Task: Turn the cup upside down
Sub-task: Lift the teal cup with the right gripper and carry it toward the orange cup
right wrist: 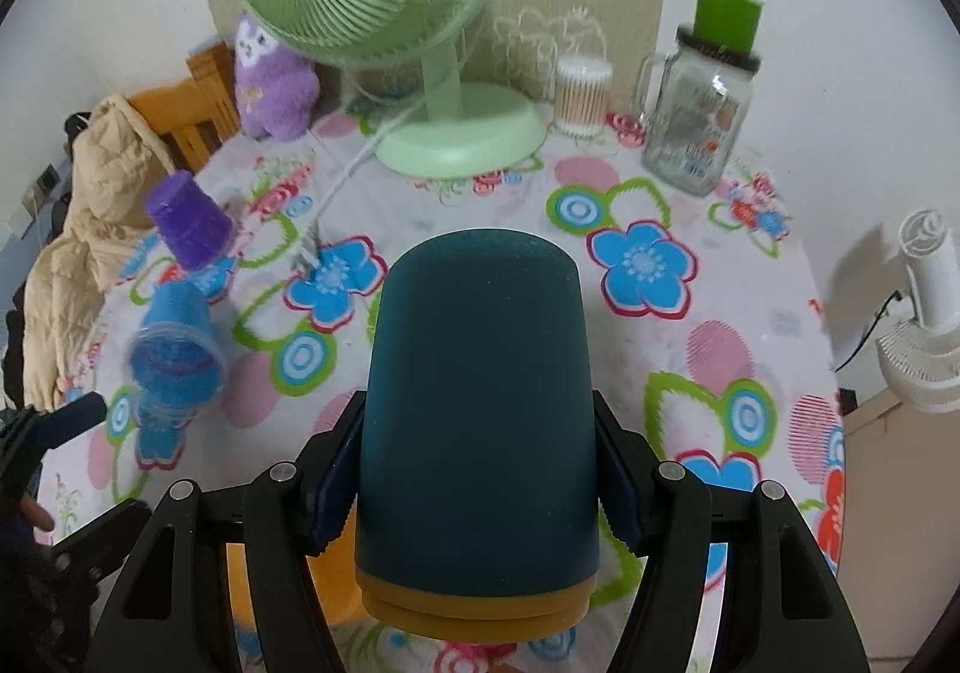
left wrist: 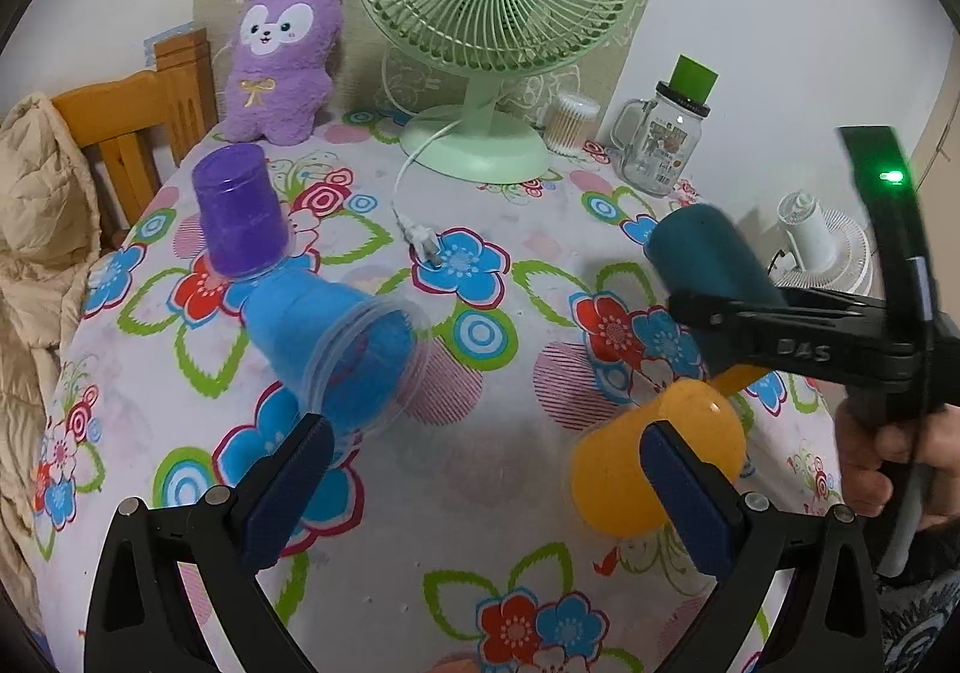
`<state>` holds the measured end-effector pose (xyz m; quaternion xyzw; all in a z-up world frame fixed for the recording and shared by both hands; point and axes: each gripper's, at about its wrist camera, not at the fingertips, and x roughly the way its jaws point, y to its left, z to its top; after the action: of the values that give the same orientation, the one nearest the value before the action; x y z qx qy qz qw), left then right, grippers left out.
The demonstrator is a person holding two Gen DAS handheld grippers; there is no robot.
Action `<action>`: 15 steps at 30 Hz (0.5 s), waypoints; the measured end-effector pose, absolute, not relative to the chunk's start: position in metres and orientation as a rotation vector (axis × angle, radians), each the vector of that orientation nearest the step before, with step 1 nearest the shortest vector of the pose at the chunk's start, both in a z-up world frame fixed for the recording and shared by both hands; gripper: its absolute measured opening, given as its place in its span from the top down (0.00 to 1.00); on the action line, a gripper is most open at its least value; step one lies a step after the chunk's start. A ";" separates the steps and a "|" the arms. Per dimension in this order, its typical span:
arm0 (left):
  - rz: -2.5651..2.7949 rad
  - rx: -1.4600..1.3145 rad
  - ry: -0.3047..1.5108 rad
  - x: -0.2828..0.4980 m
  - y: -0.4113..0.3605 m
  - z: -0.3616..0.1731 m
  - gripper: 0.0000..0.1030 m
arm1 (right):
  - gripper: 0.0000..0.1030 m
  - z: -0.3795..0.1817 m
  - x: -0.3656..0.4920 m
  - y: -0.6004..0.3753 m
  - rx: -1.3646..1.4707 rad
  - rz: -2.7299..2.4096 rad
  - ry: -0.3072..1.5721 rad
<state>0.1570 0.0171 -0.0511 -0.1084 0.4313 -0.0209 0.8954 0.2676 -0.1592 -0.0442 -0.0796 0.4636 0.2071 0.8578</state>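
My right gripper [right wrist: 477, 469] is shut on a dark teal cup [right wrist: 480, 415] with a yellow rim band, held above the table with its closed base pointing away; it also shows in the left wrist view [left wrist: 714, 265]. My left gripper [left wrist: 486, 469] is open and empty above the tablecloth. A blue cup [left wrist: 342, 343] lies on its side just beyond its left finger. A purple cup [left wrist: 240, 211] stands upside down behind it. An orange cup [left wrist: 636, 463] lies on its side by the left gripper's right finger.
A green desk fan [left wrist: 486, 12] with its cord and plug [left wrist: 420, 241], a purple plush toy [left wrist: 282, 54], a cotton-swab tub [left wrist: 573, 120] and a glass jar mug [left wrist: 660, 138] stand at the table's back. A wooden chair [left wrist: 132, 114] with a beige jacket is at left.
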 end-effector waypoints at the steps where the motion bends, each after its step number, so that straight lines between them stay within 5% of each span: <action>1: -0.042 -0.225 0.892 0.154 0.017 -0.050 0.00 | 0.33 -0.039 0.261 -0.160 -0.167 0.438 0.962; 15: -0.047 -0.244 0.874 0.096 0.008 -0.042 0.00 | 0.33 -0.017 0.172 -0.162 -0.191 0.488 0.907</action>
<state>0.0957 0.0081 -0.0415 -0.1179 0.4219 -0.0228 0.8986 0.1720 -0.1616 -0.0168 -0.0914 0.4332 0.2331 0.8658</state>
